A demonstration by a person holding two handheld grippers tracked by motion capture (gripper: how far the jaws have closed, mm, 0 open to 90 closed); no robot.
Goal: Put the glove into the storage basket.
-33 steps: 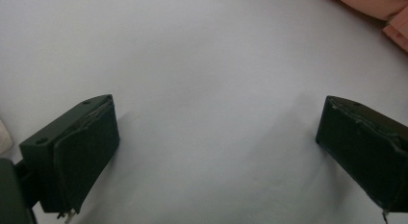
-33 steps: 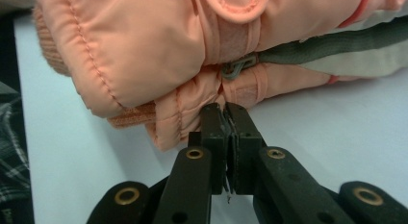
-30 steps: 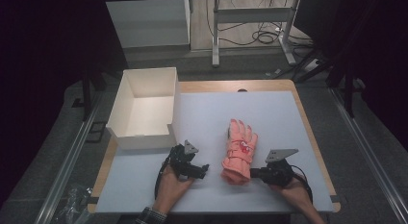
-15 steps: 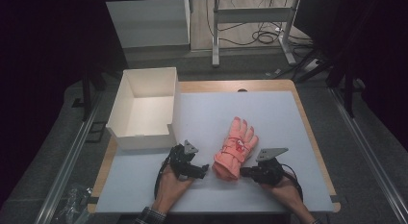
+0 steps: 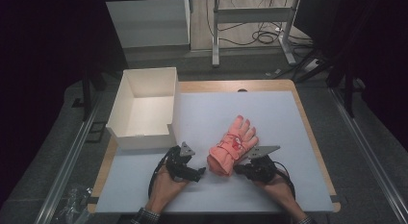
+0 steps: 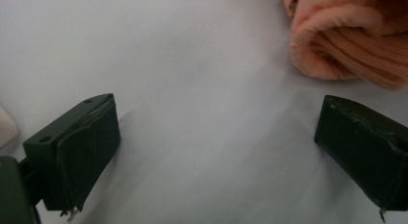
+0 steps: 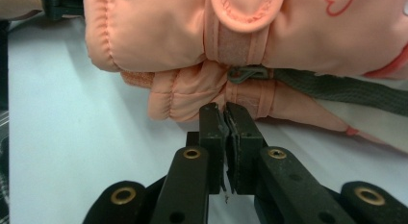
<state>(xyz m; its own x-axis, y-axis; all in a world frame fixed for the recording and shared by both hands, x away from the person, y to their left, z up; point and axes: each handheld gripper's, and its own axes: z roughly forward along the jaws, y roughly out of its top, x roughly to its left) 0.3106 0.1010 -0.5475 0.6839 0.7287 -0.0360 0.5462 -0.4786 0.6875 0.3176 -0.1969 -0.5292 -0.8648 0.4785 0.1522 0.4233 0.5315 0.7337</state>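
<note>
The right gripper (image 7: 225,113) has its 2 black jaws pressed together, tips against the lower edge of the padded salmon-pink winter glove (image 5: 232,146), nothing clamped between them. The glove lies slanted on the pale grey table mat (image 5: 269,113), cuff toward the person. The left gripper (image 6: 214,137), jaws wide apart, rests just beside the cuff. An open white cardboard box (image 5: 144,106) stands at the mat's left.
</note>
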